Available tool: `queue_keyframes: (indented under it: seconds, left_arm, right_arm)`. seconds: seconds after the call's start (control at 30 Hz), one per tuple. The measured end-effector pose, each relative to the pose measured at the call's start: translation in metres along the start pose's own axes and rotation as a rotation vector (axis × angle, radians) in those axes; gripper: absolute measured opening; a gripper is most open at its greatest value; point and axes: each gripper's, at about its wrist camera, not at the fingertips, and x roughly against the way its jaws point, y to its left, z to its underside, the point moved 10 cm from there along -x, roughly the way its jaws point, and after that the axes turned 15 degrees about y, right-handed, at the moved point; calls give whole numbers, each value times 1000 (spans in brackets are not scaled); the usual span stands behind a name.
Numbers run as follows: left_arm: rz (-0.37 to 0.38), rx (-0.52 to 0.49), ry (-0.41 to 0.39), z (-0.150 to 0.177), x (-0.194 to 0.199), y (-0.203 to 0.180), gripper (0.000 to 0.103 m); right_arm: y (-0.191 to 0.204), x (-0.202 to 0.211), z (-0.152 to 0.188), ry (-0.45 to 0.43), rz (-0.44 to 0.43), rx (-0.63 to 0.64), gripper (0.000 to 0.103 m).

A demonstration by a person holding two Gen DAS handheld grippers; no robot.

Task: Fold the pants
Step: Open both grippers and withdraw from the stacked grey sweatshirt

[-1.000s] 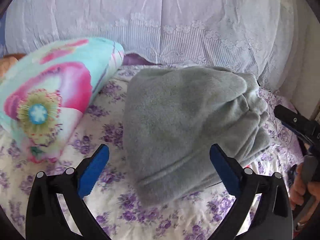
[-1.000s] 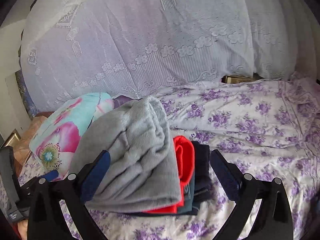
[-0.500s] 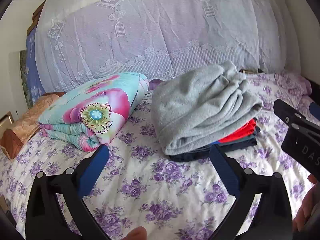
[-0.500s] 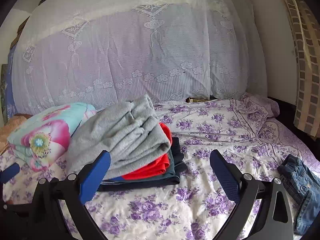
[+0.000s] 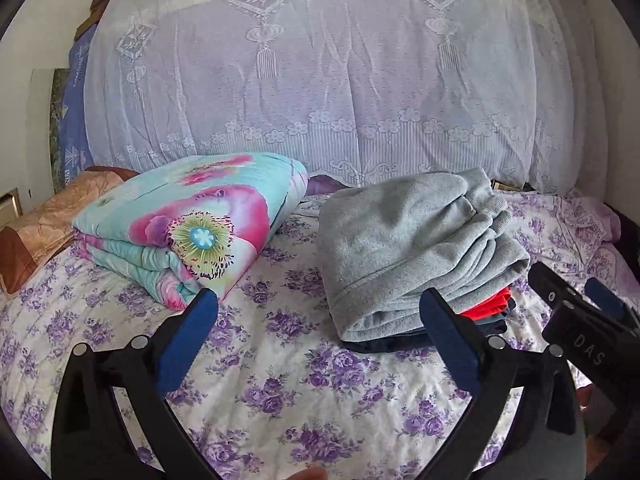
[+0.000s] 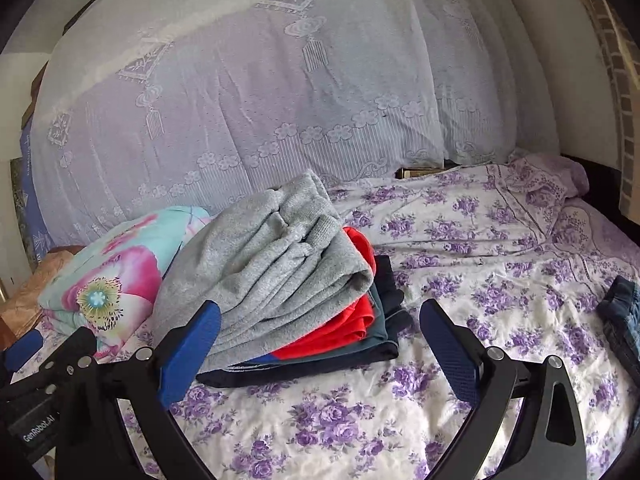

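Where folded grey pants (image 5: 416, 248) top the stack, fold nearest, waistband farthest.

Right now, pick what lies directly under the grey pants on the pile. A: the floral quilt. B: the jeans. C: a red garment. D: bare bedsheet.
C: in the right wrist view a red garment shows just beneath the folded grey pants, with darker clothes below it; the floral quilt sits beside the pile and the jeans lie apart at the right edge.
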Motion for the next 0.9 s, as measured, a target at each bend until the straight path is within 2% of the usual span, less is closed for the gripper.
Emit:
queue_keyframes:
  seconds: [0.37, 0.53, 0.73, 0.9]
  left_arm:
    - [25, -18, -22, -2, 10, -6, 98]
    - [-13, -39, -53, -2, 13, -9, 98]
    - [34, -31, -2, 0, 7, -11, 98]
    - [30, -33, 4, 1, 6, -12, 98]
  right_arm:
    - [21, 2, 5, 10, 19, 84, 100]
    - [22, -1, 7, 25, 32, 94, 100]
    - [20, 0, 7, 24, 30, 83, 100]
    - [19, 0, 6, 26, 22, 77, 100]
